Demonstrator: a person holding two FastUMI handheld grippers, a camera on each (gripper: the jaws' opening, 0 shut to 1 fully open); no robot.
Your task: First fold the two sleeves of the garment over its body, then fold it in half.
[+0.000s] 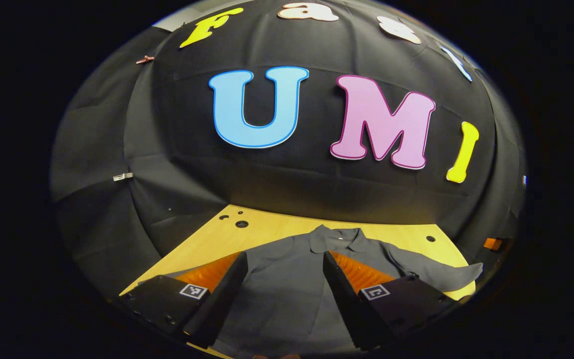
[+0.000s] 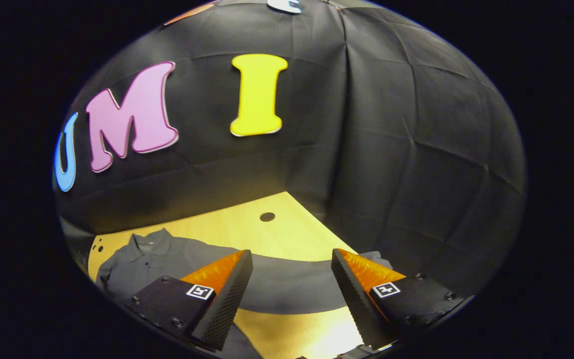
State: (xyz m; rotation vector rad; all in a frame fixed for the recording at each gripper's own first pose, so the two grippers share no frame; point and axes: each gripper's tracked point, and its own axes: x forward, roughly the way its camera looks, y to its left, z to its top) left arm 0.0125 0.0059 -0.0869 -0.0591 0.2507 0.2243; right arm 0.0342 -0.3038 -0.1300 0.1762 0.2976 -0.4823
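In the left gripper view, the left gripper (image 1: pixel 283 279) is seen at 6 o'clock with its two fingers spread wide apart and nothing caught between them; it is released. Between and beyond the fingers the body of a grey garment (image 1: pixel 287 284) is seen, laid flat on a light wooden table (image 1: pixel 277 225). The collar (image 1: pixel 338 239) lies toward 12 o'clock from the gripper, at the far end of the garment. One sleeve (image 1: pixel 441 275) is stretched out toward 3 o'clock, unfolded, its cuff near the table's edge. Small round holes are noted in the tabletop toward 11 o'clock, with another toward 2 o'clock.

In the right gripper view, the right gripper (image 2: pixel 291 279) is likewise held at 6 o'clock with its fingers parted and empty; it too is released. Whether either gripper touches the cloth cannot be told. Across the gap between the fingers a long grey sleeve (image 2: pixel 292 289) is seen running from 9 o'clock to 3 o'clock, lying flat and extended on the table (image 2: pixel 247 224). The garment's body and collar (image 2: pixel 148 243) are found toward 9 o'clock. A bare stretch of table is seen below the sleeve, close to the fingers. A single round hole (image 2: pixel 267 217) is seen in the tabletop toward 12 o'clock.
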